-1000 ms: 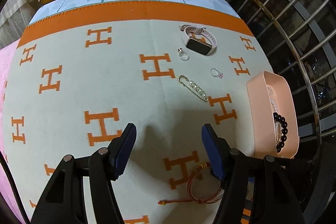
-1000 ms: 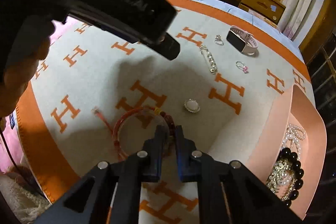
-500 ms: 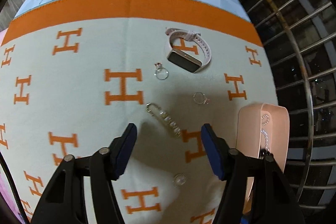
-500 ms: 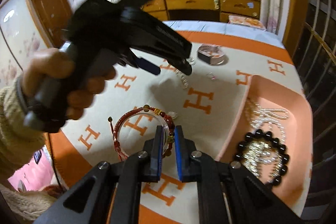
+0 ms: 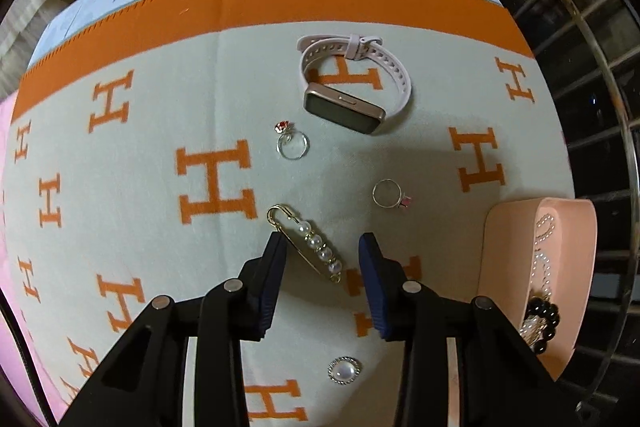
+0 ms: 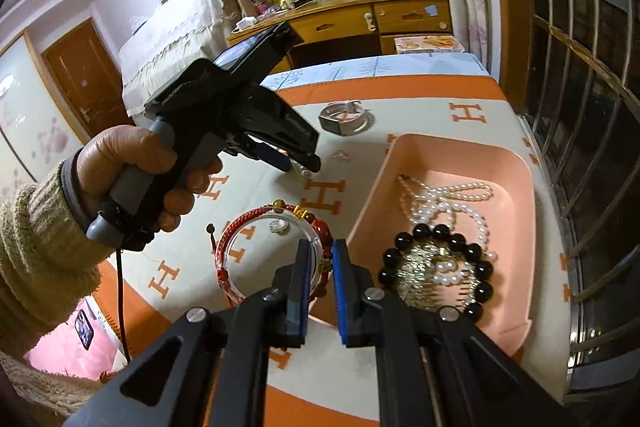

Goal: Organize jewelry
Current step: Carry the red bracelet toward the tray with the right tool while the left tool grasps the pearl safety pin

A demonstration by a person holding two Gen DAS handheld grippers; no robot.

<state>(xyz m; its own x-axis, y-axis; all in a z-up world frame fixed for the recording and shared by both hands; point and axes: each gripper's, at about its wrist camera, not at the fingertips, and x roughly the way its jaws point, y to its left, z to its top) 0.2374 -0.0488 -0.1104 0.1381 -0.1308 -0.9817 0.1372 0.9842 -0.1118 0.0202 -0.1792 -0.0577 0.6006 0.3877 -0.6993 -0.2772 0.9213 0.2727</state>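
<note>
My left gripper (image 5: 322, 247) is open, its fingers on either side of a gold pearl safety-pin brooch (image 5: 306, 241) lying on the blanket. Beyond it lie a ring with a red stone (image 5: 292, 143), a ring with a pink stone (image 5: 390, 194) and a pink smartwatch (image 5: 352, 87). A round pearl brooch (image 5: 344, 370) lies under the left gripper. My right gripper (image 6: 320, 255) is shut on a red cord bracelet (image 6: 240, 247) and holds it in the air just left of the pink tray (image 6: 516, 171). The tray holds a pearl necklace (image 6: 448, 203) and a black bead bracelet (image 6: 436, 263).
The orange-and-cream H-pattern blanket (image 5: 120, 187) covers the table. A metal window grille (image 5: 592, 67) runs along the right side. A wooden dresser (image 6: 360, 23) stands beyond the table. The hand holding the left gripper (image 6: 140, 167) is left of the bracelet.
My left gripper moved forward and down until its fingers straddle the pearl safety-pin brooch. My right gripper lifted the red bracelet off the blanket and carried it to the tray's left edge.
</note>
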